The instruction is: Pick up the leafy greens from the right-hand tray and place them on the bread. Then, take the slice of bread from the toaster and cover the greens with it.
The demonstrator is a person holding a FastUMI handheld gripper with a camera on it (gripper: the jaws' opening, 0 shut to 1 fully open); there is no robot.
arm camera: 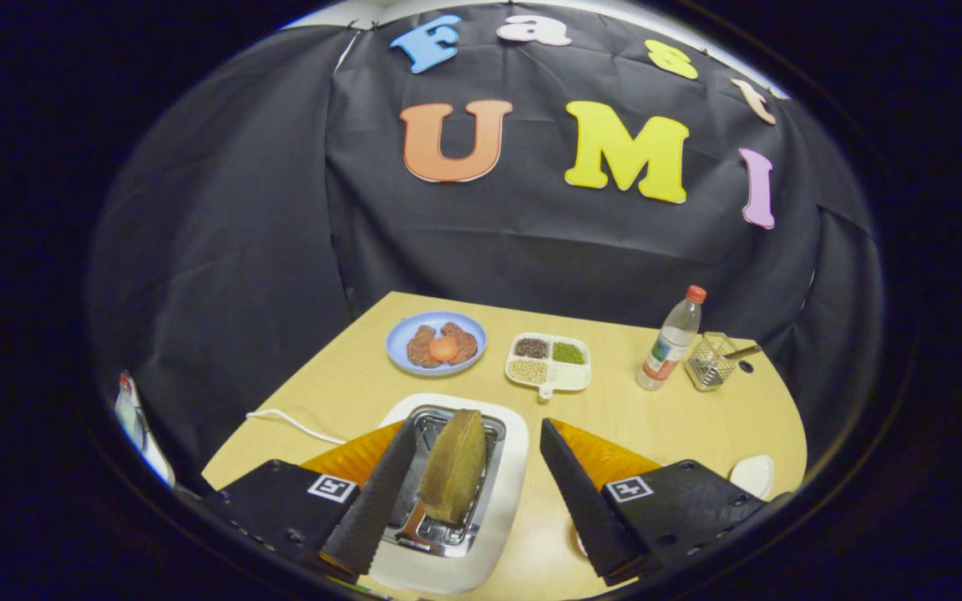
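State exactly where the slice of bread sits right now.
In the gripper view, the slice of bread stands upright in a slot of the toaster, between the open gripper's fingers, nearer the left one.

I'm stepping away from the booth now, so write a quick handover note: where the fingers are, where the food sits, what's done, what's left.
Gripper: fingers open, holding nothing, spread either side of the toaster.
Bread slice: upright in the toaster slot, between the fingers, not yet gripped.
Beyond the toaster: blue plate with food, divided tray, bottle, glass cup.
Greens and bottom bread: I can't make them out from here, so the first step is unconfirmed.
Left: grip the slice, lift it, cover the greens.
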